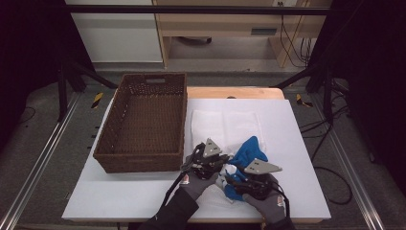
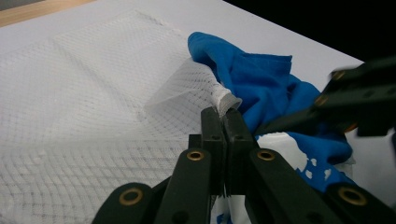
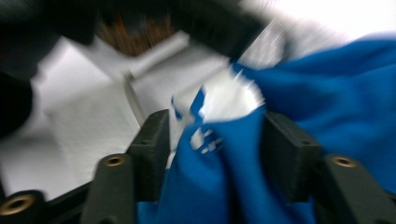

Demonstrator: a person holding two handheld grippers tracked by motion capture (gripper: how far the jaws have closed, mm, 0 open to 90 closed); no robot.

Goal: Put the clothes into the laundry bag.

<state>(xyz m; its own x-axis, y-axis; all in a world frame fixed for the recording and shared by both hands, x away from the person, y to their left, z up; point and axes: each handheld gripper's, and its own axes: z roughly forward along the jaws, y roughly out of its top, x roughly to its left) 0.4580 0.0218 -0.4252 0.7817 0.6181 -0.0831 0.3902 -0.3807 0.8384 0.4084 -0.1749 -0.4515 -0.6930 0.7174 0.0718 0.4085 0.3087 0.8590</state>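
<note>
Blue garment bunched at mesh bag mouth near table's front edge, left gripper pinching bag rim tight, right gripper jaws apart around loose cloth — rim could slip, mouth collapsing before garment enters.

I can read no words or numbers anywhere; the white print on my blue cloth is illegible.

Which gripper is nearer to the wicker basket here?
Left. The left gripper sits just off the near right corner of the wicker basket, pinching the mesh bag. The right gripper is further right, jaws around the blue garment.
</note>
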